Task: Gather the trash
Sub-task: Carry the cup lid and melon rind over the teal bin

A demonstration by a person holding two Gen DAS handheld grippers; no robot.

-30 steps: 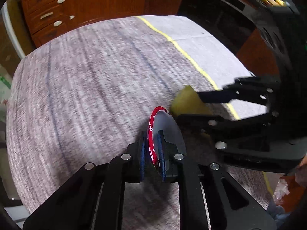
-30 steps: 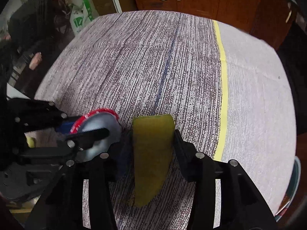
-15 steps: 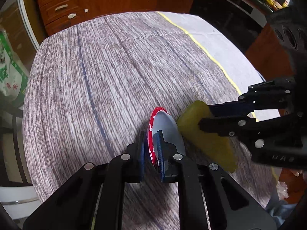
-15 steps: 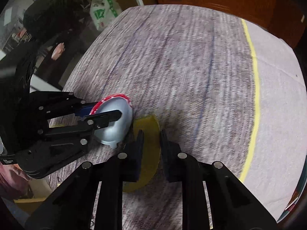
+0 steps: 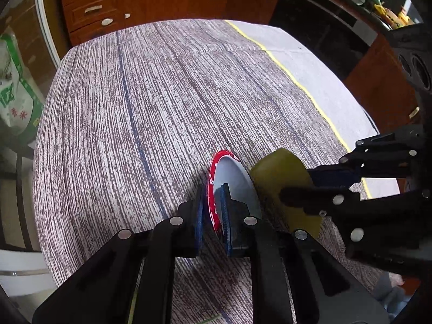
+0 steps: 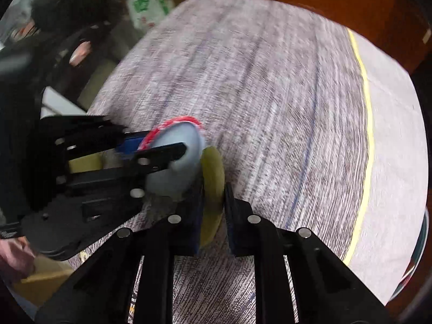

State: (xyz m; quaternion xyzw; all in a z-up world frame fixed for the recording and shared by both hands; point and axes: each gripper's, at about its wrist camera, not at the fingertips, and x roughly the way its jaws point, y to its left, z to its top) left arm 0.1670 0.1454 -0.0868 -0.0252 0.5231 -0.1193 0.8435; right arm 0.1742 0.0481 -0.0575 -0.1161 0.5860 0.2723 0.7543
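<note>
My left gripper [image 5: 213,208] is shut on a red-rimmed silver foil lid [image 5: 232,178], held edge-on above the table. My right gripper [image 6: 212,202] is shut on a flat yellow-green peel piece [image 6: 213,178]. In the left wrist view the right gripper [image 5: 305,186] comes in from the right with the yellow piece [image 5: 280,172] almost touching the lid. In the right wrist view the left gripper [image 6: 151,148] comes in from the left with the lid [image 6: 178,164] against the yellow piece.
A round table with a grey-brown woven cloth [image 5: 167,102] and a yellow stripe [image 5: 305,91] lies below. Wooden drawers [image 5: 91,8] stand behind it. A green-and-white bag [image 5: 16,94] and a cardboard box [image 6: 40,283] are off the table's left edge.
Both grippers have drawn back toward the table's near-left edge, keeping hold of lid and yellow piece. The right gripper has rolled, so the yellow piece now shows edge-on and sits against the lid.
</note>
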